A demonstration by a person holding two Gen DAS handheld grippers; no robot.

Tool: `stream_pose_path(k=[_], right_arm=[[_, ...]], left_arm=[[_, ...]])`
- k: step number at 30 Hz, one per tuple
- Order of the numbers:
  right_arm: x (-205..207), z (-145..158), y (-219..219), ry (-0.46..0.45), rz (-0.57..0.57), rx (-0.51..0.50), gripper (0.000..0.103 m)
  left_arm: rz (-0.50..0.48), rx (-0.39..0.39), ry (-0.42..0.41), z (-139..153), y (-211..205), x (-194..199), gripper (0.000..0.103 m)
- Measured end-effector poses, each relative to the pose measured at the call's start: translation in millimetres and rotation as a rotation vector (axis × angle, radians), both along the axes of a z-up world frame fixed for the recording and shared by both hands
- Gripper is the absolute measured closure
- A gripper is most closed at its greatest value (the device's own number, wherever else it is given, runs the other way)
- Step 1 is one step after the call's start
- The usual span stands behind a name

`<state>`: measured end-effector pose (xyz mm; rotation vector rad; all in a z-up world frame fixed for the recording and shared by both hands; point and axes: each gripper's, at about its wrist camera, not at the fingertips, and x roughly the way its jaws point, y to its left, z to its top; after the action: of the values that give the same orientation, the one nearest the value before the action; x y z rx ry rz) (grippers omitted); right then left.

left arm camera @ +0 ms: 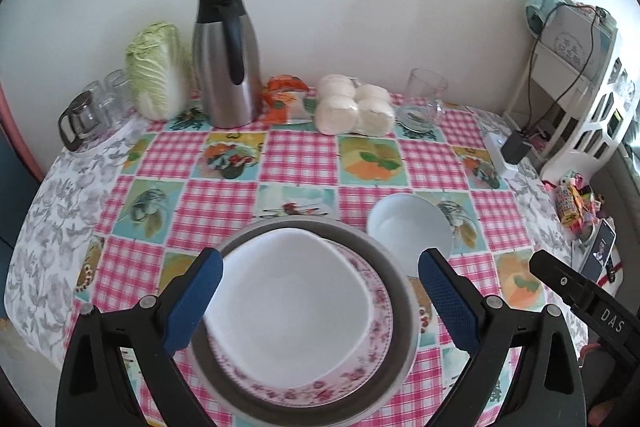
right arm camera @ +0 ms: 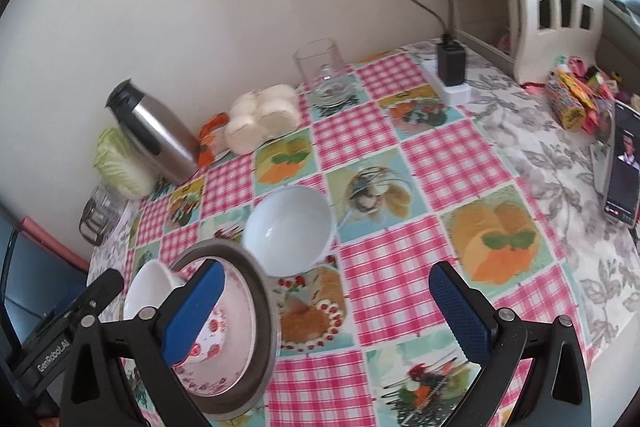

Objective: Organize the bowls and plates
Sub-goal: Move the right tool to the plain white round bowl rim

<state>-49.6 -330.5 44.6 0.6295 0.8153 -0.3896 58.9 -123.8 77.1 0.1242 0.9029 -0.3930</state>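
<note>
White bowl point(left arm camera: 410, 227) beside stacked plates point(left arm camera: 304, 323) (both hand-held grippers spread).

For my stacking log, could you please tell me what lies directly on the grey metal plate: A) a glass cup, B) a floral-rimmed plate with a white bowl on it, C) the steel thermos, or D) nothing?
B: the floral-rimmed plate lies on the grey metal plate, with a white bowl on top.
</note>
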Motion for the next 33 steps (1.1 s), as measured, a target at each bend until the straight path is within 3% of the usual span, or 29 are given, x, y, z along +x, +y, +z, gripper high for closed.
stream_pose_path(k=[5,12,18,29,33], right_arm=[[-5.3,-8.3,-19.3,0.004,-0.040,0.033,0.000],[-1.3,-25.0,-35.6,0.039,-0.070,0.053,0.000],[7.8,-42.6,-42.8,0.072,-0.070,0.061,0.000],[28.8,-79.4,-42.9,0.095,-0.039,0.123,0.000],[38.0,-86.7,-41.7,0.084,-0.027,0.135,0.000]], left_arm=[[-0.036,0.019,0.012,-3.5,-20.8,2.4,0.005],[-0.049,0.000,0.115,-16.7,-51.6,18.4,0.005],[-0.065,0.046,0.186,-26.4,-84.9,33.9,0.005],[-0.059,0.245,0.274,-70.3,-120.6,73.2,0.005],[-0.040,0.277,0.308,-84.9,-121.6,86.9,0.008]])
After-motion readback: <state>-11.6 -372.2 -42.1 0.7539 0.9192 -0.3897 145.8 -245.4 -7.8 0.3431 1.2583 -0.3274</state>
